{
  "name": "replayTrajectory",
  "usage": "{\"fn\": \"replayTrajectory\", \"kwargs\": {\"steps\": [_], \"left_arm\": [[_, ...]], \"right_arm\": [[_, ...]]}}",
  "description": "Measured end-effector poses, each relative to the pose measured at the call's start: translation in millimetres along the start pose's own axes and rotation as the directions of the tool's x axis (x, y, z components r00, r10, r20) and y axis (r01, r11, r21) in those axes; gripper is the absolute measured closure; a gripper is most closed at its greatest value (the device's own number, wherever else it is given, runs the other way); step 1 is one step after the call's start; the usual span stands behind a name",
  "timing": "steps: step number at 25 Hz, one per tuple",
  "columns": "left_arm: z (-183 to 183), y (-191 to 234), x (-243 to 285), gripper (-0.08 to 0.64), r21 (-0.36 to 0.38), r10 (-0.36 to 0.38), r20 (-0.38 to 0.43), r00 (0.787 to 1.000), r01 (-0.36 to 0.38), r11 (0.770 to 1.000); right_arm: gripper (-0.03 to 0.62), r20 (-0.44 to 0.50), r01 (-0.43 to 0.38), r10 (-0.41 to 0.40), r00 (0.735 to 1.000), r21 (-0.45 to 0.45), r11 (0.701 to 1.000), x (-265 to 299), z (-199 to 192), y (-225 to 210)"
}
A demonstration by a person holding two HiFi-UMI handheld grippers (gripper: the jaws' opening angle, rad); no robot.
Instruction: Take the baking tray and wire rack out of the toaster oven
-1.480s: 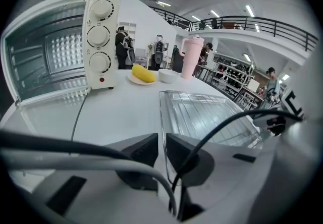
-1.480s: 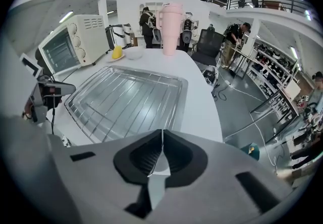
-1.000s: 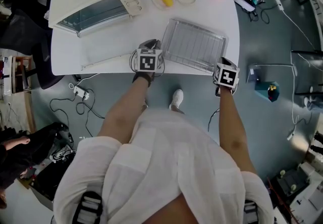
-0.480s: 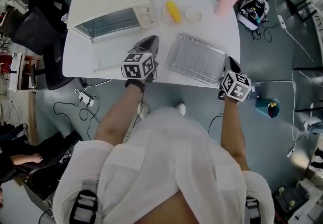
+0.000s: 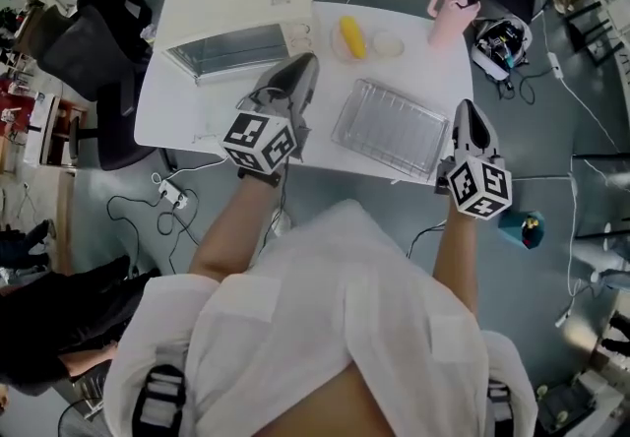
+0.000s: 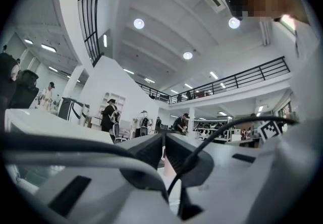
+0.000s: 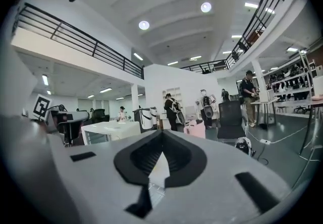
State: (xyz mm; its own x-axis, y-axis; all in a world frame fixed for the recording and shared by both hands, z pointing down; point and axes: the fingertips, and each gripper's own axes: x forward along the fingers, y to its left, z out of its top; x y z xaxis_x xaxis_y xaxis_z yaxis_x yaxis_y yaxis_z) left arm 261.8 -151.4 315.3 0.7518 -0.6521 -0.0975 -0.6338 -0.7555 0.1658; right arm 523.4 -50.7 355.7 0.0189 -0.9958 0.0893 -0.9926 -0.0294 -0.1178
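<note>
The cream toaster oven (image 5: 236,17) stands at the table's far left with its glass door closed. A silvery baking tray (image 5: 389,128), with wire bars showing in it, lies flat on the white table (image 5: 177,110) near the front right. My left gripper (image 5: 300,61) is raised above the table between oven and tray, shut and empty. My right gripper (image 5: 466,108) hovers just off the tray's right end, also shut and empty. Both gripper views look level across the hall: the left gripper (image 6: 164,136) and right gripper (image 7: 161,134) have their jaws together with nothing in them.
A yellow item on a plate (image 5: 352,36), a small empty dish (image 5: 388,44) and a pink mug (image 5: 448,7) stand along the table's far edge. Black chairs (image 5: 94,41) stand to the left. Cables and a power strip (image 5: 167,194) lie on the floor.
Both grippers have risen from the table's front edge and tipped up to point level. The tray and oven have not moved on the table.
</note>
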Motion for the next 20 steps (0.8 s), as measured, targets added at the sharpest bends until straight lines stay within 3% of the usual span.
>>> {"fn": "replayTrajectory", "kwargs": {"steps": [10, 15, 20], "left_arm": [[42, -2, -34, 0.54, 0.12, 0.022, 0.085, 0.996, -0.032, 0.992], [49, 8, -39, 0.54, 0.123, 0.041, 0.091, 0.995, -0.052, 0.991], [53, 1, -37, 0.54, 0.125, 0.015, 0.092, 0.996, -0.027, 0.992]], "right_arm": [[0.589, 0.112, -0.073, 0.077, 0.991, -0.044, 0.996, -25, 42, 24], [0.591, 0.119, -0.077, 0.084, 0.989, -0.069, 0.995, -25, 48, 31], [0.591, 0.118, -0.073, 0.084, 0.989, -0.095, 0.993, -26, 52, 35]]}}
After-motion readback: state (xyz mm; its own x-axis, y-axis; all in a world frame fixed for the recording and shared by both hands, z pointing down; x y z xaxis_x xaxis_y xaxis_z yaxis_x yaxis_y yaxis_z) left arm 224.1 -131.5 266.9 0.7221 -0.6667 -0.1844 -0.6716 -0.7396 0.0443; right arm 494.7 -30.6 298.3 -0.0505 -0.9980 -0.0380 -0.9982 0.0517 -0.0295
